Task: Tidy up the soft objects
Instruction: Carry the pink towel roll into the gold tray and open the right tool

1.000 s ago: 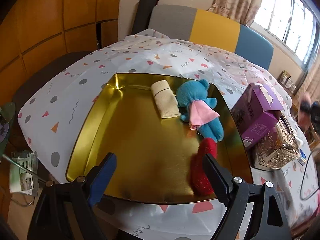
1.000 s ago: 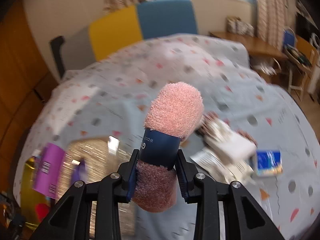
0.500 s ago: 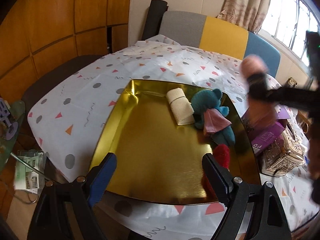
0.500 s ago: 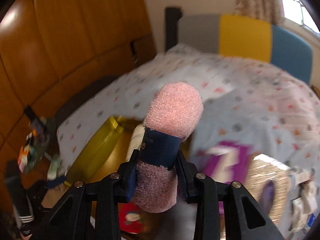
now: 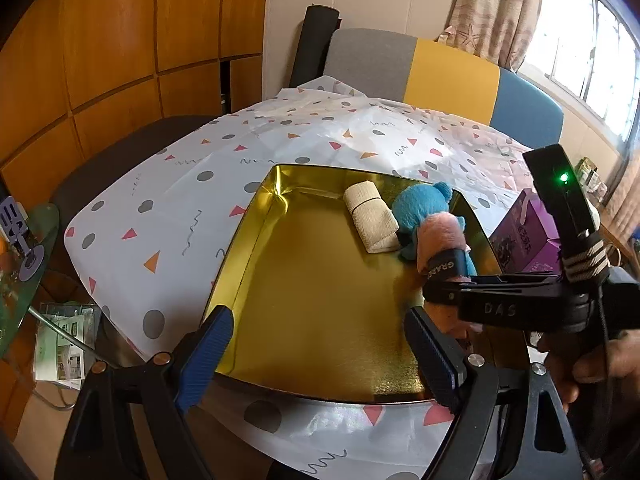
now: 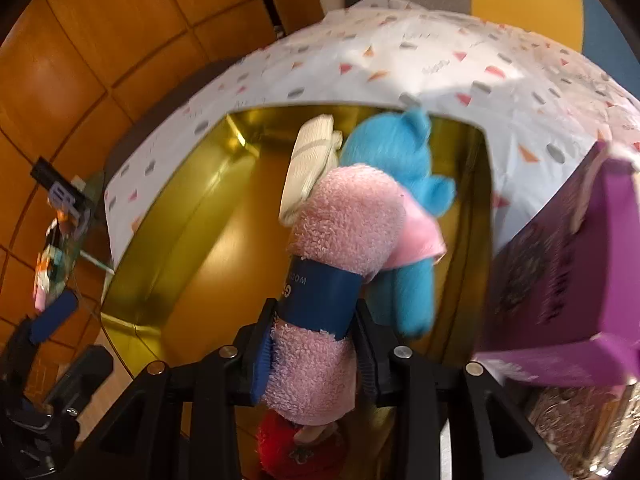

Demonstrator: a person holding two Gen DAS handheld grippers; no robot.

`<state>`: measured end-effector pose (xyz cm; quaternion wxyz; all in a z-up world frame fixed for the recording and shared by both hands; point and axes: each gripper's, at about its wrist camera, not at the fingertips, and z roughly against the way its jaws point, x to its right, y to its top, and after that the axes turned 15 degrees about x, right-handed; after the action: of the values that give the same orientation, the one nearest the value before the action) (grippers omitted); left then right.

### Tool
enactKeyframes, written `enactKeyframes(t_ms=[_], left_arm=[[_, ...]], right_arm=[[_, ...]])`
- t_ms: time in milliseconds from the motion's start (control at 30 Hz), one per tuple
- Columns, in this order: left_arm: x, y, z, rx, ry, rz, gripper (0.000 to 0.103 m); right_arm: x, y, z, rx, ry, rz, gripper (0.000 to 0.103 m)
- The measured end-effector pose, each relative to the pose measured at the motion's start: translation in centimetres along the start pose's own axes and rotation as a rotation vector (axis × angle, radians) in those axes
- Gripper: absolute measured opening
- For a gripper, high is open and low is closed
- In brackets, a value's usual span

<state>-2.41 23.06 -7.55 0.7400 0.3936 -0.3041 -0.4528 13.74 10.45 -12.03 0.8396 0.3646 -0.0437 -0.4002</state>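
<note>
Right wrist view is showing the right gripper (image 6: pixel 312 344) tilting down over the gold tray (image 6: pixel 172 240), its fingers (image 6: pixel 262 354) pinching a rolled pink towel (image 6: pixel 340 240) at its dark blue band while the jaws are easing apart, the roll sitting between them. Just past the fingertips the towel's free end is hanging over a blue plush bear (image 6: pixel 396 184) in a pink cape and beside a rolled cream cloth (image 6: pixel 308 160), both lying against the tray's far wall. Below the fingers a red plush toy (image 6: pixel 296 448) is lying on the tray floor. To the right of the fingers a purple box (image 6: pixel 568 280) is crowding close to the tray's right rim, with a glittery container (image 6: pixel 580 420) under it. Left of the fingers the tray floor is lying bare out to its left wall. From the left wrist view, the left gripper (image 5: pixel 320 356) is hovering at the tray's near edge (image 5: pixel 320 394) with its blue-padded fingers (image 5: pixel 208 352) spread wide and nothing between them; the right gripper (image 5: pixel 444 280) is crossing in from the right just past its right finger, and a hand (image 5: pixel 592 364) is holding its handle. Patterned tablecloth (image 5: pixel 180 208) is surrounding the tray, and a multicoloured chair (image 5: pixel 440 72) is standing behind the table.
</note>
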Motion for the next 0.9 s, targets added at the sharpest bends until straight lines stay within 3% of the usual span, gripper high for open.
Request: enactKeyframes(t_ms=[200, 233, 267, 333, 667, 900], left_arm=[[0.3, -0.2, -0.2, -0.009, -0.001, -0.005, 0.088], [0.4, -0.3, -0.2, -0.010, -0.001, -0.006, 0.088], [0.4, -0.3, -0.1, -0.010, -0.001, -0.006, 0.088], [0.4, -0.3, 0.0, -0.009, -0.004, -0.003, 0.088], [1.2, -0.5, 0.0, -0.014, -0.017, -0.020, 0.089], [1.8, -0.4, 0.1, -0.011, -0.014, -0.044, 0.089]], right_arm=[[0.4, 0.3, 1.5, 0.033, -0.030, -0.027, 0.045], [0.4, 0.5, 2.0, 0.049, -0.039, -0.025, 0.050], [0.5, 0.7, 2.4, 0.063, -0.042, -0.025, 0.061], [0.8, 0.9, 3.2, 0.084, -0.037, -0.043, 0.067], [2.3, 1.3, 9.8, 0.235, -0.069, -0.036, 0.067], [5.7, 1.1, 16.3, 0.362, -0.132, -0.032, 0.067]])
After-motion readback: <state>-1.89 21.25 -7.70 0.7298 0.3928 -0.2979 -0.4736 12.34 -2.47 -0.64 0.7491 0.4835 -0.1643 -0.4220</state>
